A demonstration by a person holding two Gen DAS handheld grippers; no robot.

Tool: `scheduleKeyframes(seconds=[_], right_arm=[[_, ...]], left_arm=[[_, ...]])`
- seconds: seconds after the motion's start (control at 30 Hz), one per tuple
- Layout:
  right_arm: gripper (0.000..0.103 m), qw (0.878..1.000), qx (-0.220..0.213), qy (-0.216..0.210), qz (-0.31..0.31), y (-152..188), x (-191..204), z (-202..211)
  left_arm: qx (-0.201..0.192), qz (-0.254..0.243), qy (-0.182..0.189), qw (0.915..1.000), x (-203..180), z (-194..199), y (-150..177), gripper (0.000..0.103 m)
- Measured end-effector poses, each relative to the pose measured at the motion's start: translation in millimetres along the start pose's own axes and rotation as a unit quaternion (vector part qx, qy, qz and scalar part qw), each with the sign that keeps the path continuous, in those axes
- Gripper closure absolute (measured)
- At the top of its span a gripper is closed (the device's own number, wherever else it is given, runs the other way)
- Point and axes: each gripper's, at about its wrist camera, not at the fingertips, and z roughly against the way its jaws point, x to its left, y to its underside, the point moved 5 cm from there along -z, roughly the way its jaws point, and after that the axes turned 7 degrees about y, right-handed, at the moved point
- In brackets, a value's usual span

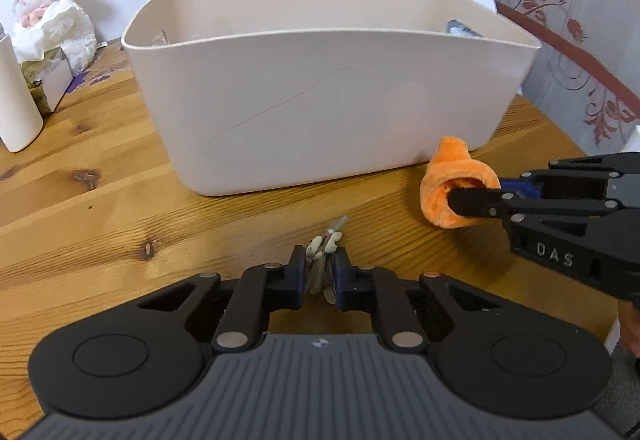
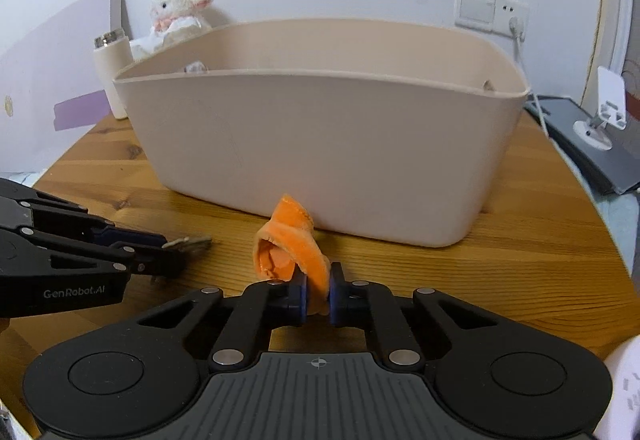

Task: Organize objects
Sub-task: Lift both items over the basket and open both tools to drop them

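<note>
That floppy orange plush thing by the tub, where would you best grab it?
By its folded rim, coming in low from the near side. The orange plush piece is soft and hollow, so its thin edge pinches flat; the right gripper already holds it there.

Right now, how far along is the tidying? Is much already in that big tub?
Partly done, it seems. A few items peek above the rim inside the beige tub, though most of its inside is hidden. In hand: the left gripper has its jaws shut on a small bunch of keys, and the right gripper pinches an orange plush piece. Both remain outside the tub, just above the wooden table.
</note>
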Motion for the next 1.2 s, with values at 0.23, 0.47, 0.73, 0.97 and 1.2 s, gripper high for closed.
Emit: scheduleKeyframes(seconds=[0.23, 0.47, 0.73, 0.97, 1.2], right_arm=[[0.094, 0.999, -0.047, 0.007, 0.000, -11.6, -10.2, 40.2], [0.094, 0.996, -0.094, 0.014, -0.003, -29.3, -21.0, 72.3], [0.094, 0.990, -0.135, 0.028, 0.007, -59.0, -27.1, 89.4], [0.094, 0.986, -0.164, 0.043, -0.004, -94.0, -38.0, 86.2], [0.094, 0.987, -0.150, 0.061, -0.008, -113.4, -44.2, 54.3]], left_arm=[[-0.025, -0.008, 0.000, 0.9997, -9.0, 30.0, -9.1, 0.087], [-0.070, -0.016, 0.004, 0.9974, -20.2, 71.4, -27.0, 0.087], [-0.117, -0.020, -0.019, 0.9928, -19.7, 98.8, -63.1, 0.087], [-0.139, -0.017, -0.044, 0.9892, -12.6, 93.4, -105.9, 0.087], [-0.103, 0.006, -0.074, 0.9919, -2.5, 43.1, -135.6, 0.087]])
